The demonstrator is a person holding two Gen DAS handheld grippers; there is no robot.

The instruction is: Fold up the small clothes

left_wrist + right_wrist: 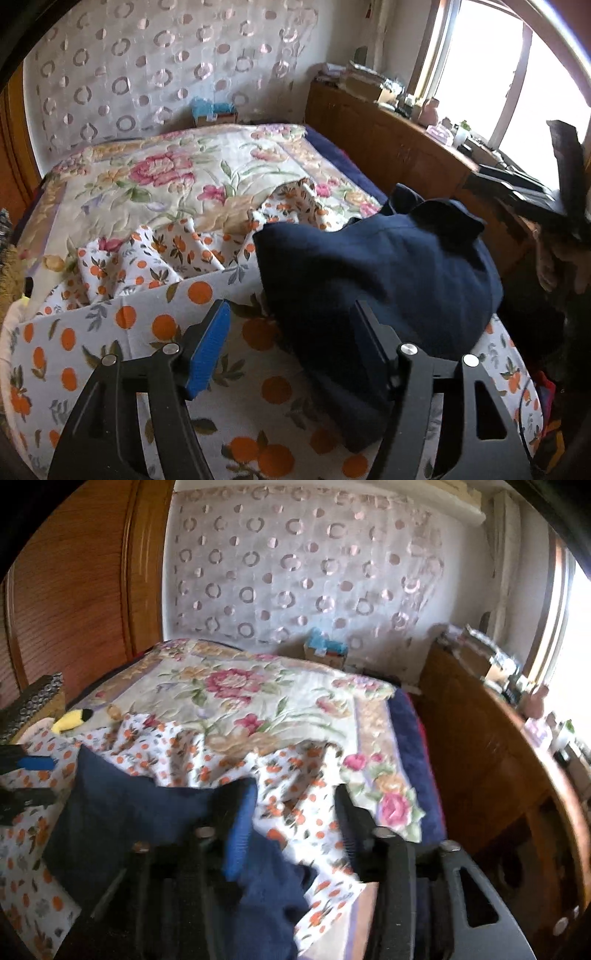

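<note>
A navy blue garment (388,266) lies bunched on the orange-print sheet (122,354) at the near end of the bed. My left gripper (290,332) stands open just over the garment's left edge. Its blue pad is above the sheet and its dark right finger is above the navy cloth, neither pressing on it. In the right wrist view the same garment (129,812) spreads to the left and under my right gripper (295,823). That gripper is open, with sheet and a navy fold showing between its fingers. My left gripper (31,781) shows at the left edge.
A floral quilt (159,173) covers the far half of the bed. A wooden cabinet (399,147) with clutter on top runs along the right under a bright window. A wooden wardrobe (74,590) stands at the left, and a yellow plush toy (72,720) lies near it.
</note>
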